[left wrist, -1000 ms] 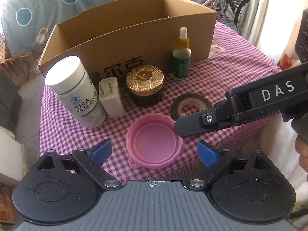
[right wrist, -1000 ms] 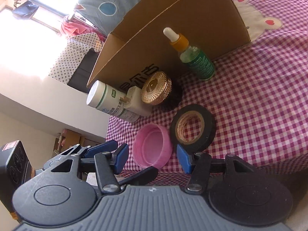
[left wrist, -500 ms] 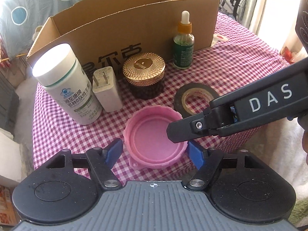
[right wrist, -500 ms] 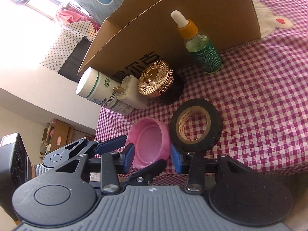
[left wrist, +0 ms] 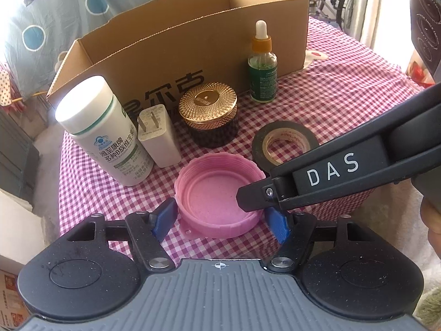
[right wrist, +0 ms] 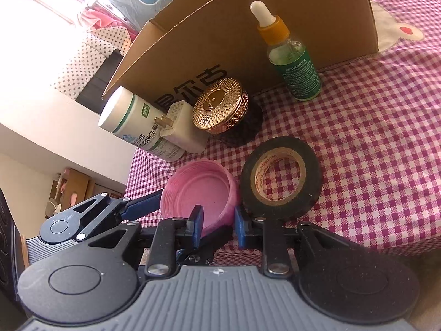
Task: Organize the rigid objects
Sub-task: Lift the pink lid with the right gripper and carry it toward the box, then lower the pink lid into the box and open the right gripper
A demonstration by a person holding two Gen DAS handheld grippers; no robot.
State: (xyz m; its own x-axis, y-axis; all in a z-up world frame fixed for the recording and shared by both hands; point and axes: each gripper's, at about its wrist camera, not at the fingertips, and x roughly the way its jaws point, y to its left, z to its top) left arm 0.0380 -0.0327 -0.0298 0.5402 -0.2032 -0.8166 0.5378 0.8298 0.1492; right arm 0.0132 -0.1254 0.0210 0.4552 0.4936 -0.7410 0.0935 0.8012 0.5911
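Note:
A pink lid [left wrist: 217, 193] lies open side up near the table's front edge, also in the right wrist view [right wrist: 198, 193]. My left gripper [left wrist: 220, 222] is open with one blue fingertip [left wrist: 164, 218] on each side of the lid. My right gripper [right wrist: 217, 224] is open, one finger inside the lid and one outside, straddling its right wall. A black tape roll [left wrist: 284, 143] lies just right of the lid. A white pill bottle [left wrist: 104, 132], a white charger [left wrist: 158, 135], a gold-lidded jar [left wrist: 208, 113] and a green dropper bottle [left wrist: 261, 63] stand before the cardboard box [left wrist: 193, 38].
The checked tablecloth [right wrist: 372, 143] ends at a front edge just below the lid. The box is open on top and its inside is hidden. A floor drop lies to the left, and bicycles stand behind the table.
Both grippers have moved in on the pink lid and narrowed. The left fingers now flank it, and the right gripper's fingers now straddle its right wall.

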